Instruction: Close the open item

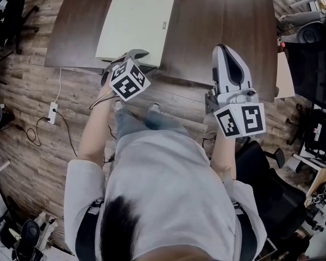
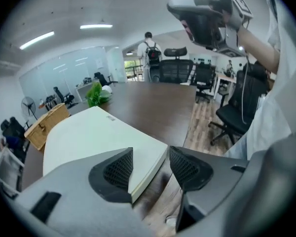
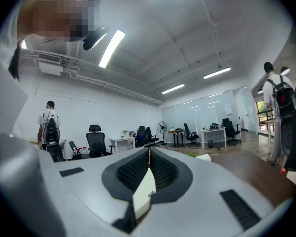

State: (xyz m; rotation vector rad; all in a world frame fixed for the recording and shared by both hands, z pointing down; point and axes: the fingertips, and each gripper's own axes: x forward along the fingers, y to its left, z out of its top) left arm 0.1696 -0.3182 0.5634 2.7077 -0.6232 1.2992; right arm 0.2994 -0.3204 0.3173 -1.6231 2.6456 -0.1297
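Dark brown wood makes up the surface (image 1: 217, 31), and it carries the task's thing towards its near left side: a cream-white laptop (image 1: 136, 23). The laptop lies flat with lid and base together in one slab and no screen standing, so I judge the closing to be done already, or all but done.

The left tongs (image 2: 151, 164) sit low at the laptop's near corner. Their jaws are wide apart, with that corner showing in the gap between them; the pads do not appear to touch it. That is a sensible place for pressing a lid home or for letting go of it, which probably explains why they are held there.

The right tongs (image 1: 224, 49) are lifted clear over the near right edge of the surface, pointing out into the room, likely to keep out of the way. Their jaws are pressed together, gripping nothing from the surface. A small pale wedge sits low in the seam, and I cannot say what it is.

Beyond the laptop are a wicker basket (image 2: 45, 125) and a small green plant (image 2: 96, 94), well away from the work.
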